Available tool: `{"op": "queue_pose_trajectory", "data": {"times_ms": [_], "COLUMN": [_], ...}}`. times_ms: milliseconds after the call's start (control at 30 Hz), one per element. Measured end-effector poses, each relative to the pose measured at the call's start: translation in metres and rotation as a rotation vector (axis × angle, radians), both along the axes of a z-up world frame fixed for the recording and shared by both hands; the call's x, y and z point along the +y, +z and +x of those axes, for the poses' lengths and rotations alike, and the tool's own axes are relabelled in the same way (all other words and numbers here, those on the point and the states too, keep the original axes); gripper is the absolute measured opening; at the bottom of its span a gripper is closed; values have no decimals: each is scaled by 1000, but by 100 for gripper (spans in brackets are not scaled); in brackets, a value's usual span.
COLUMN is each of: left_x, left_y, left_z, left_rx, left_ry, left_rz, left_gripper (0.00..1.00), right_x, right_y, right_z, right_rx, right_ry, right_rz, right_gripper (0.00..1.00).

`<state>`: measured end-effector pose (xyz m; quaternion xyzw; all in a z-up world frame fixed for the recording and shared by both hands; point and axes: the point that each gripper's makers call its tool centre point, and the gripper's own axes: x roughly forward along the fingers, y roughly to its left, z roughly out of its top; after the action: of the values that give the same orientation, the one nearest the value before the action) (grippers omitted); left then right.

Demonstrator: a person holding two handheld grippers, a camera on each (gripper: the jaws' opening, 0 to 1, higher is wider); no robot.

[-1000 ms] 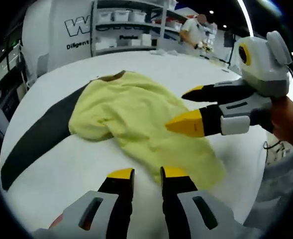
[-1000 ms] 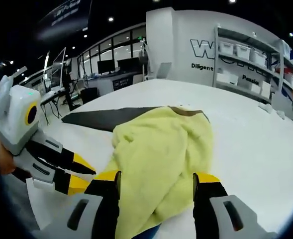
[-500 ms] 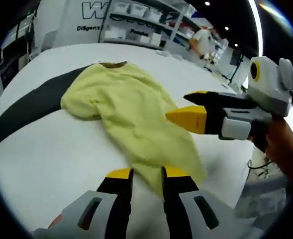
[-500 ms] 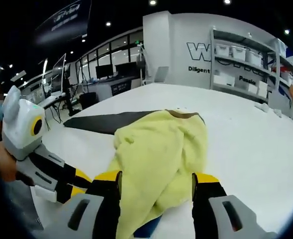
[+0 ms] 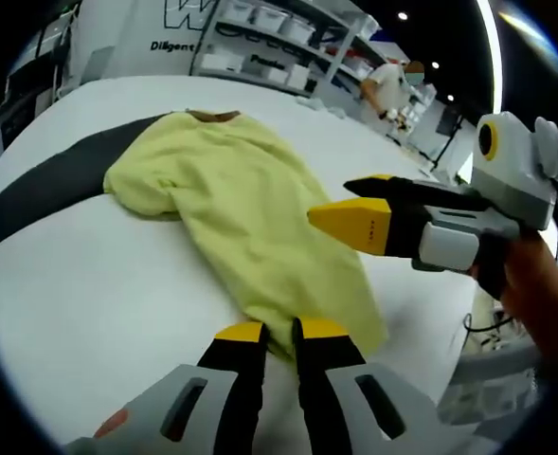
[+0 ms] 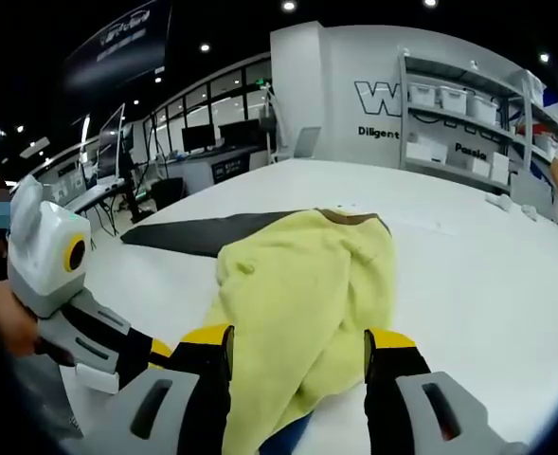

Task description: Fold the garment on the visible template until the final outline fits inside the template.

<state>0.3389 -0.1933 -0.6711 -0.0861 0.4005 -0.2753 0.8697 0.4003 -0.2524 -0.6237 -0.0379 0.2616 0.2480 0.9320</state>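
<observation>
A yellow garment [image 5: 250, 218] lies crumpled and lengthwise on a white table [image 5: 89, 284], its brown-trimmed collar at the far end and its upper part over a dark template strip [image 5: 42, 194] that runs out to one side.

In the left gripper view, the left gripper [image 5: 271, 332] reaches low over the table at the garment's near hem. Its yellow-tipped jaws stand almost together, with only a thin slit between them, right at the cloth's edge; whether they pinch the fabric cannot be told.

The right gripper [image 6: 296, 337] is held level above the near end of the garment, its jaws spread wide with the yellow cloth lying between and beneath them, nothing clamped. In the left gripper view it comes in from the right, gripped by a person's hand [image 5: 534, 294], its tips over the garment's edge.

Against the back wall, shelves [image 6: 468, 114] carry white bins [image 6: 449, 95]; their contents are too small to tell.
</observation>
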Motion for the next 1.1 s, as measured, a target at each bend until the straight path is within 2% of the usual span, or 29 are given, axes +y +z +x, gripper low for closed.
{"op": "queue_pose_trajectory", "data": {"times_ms": [67, 300, 433, 667, 833, 1100], "left_x": [0, -1, -1, 2, 10, 34], "left_y": [2, 12, 26, 62, 86, 99], "left_z": [1, 2, 4, 19, 37, 54], "left_rx": [-6, -35, -53, -120, -171, -204], "left_ry": [-2, -6, 0, 29, 63, 119], "left_rz": [-3, -19, -39, -100, -129, -136], "left_gripper": [0, 0, 0, 0, 0, 0], "right_x": [0, -3, -7, -19, -29, -40], "right_y": [0, 1, 4, 10, 16, 10], "right_z": [0, 1, 1, 3, 5, -2], "right_rx": [0, -3, -6, -19, -27, -6], "right_ry": [-2, -8, -16, -42, -68, -81], "right_rz": [0, -3, -3, -3, 2, -20], "right_gripper": [56, 56, 55, 55, 55, 53]}}
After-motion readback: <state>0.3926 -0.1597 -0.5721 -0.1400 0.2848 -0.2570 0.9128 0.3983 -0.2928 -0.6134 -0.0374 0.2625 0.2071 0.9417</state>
